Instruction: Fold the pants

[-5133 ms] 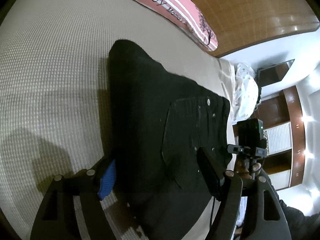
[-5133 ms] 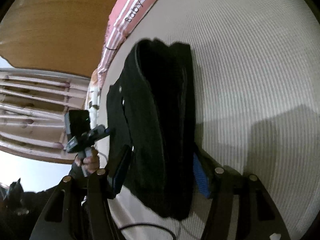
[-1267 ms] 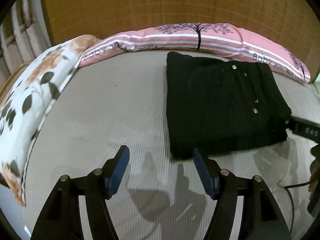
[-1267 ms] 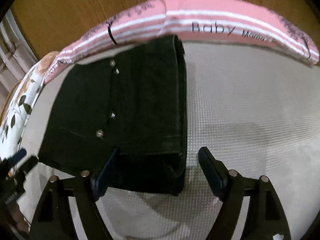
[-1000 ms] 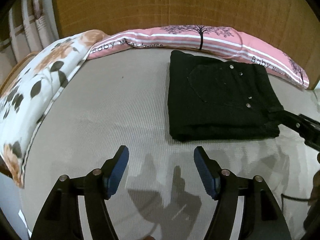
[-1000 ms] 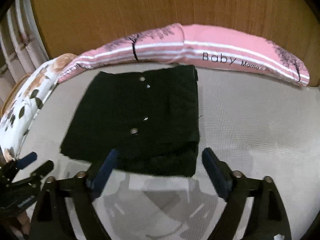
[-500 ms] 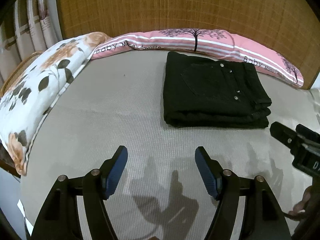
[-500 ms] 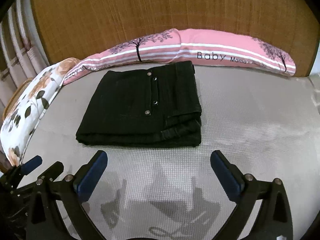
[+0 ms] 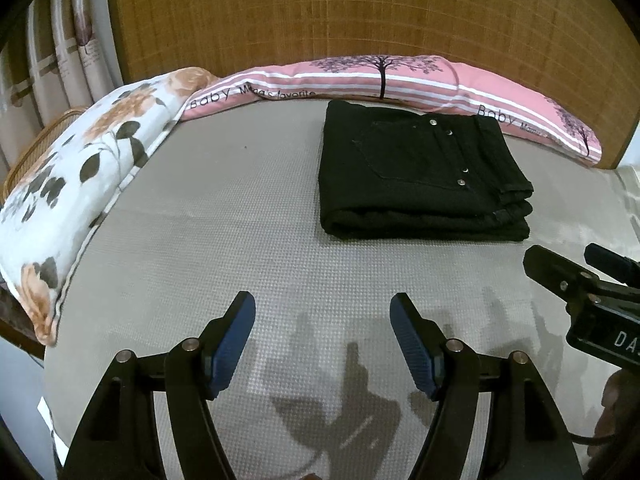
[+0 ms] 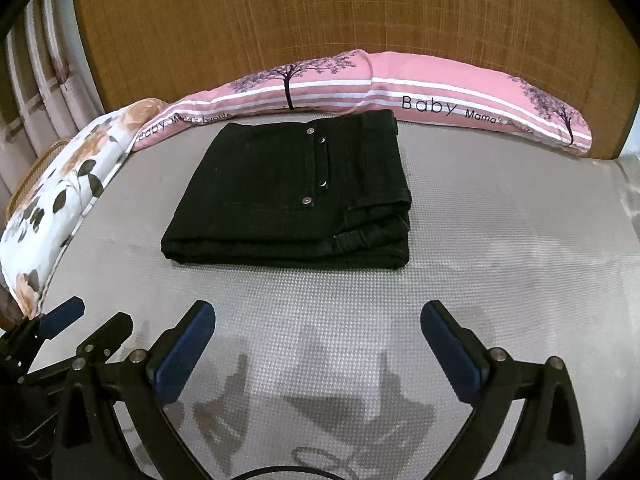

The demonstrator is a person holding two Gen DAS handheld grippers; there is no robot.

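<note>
Right wrist: pants (image 10: 292,196) edges squared.

Both views are evenly lit from above and sharp. Soft grey shadows of the left gripper (image 9: 322,308) and right gripper (image 10: 318,316) fall on the bed (image 9: 240,240) beneath them. Fisheye distortion bends the headboard (image 10: 320,32); corners are black. The pants (image 10: 292,196) show little detail.
</note>
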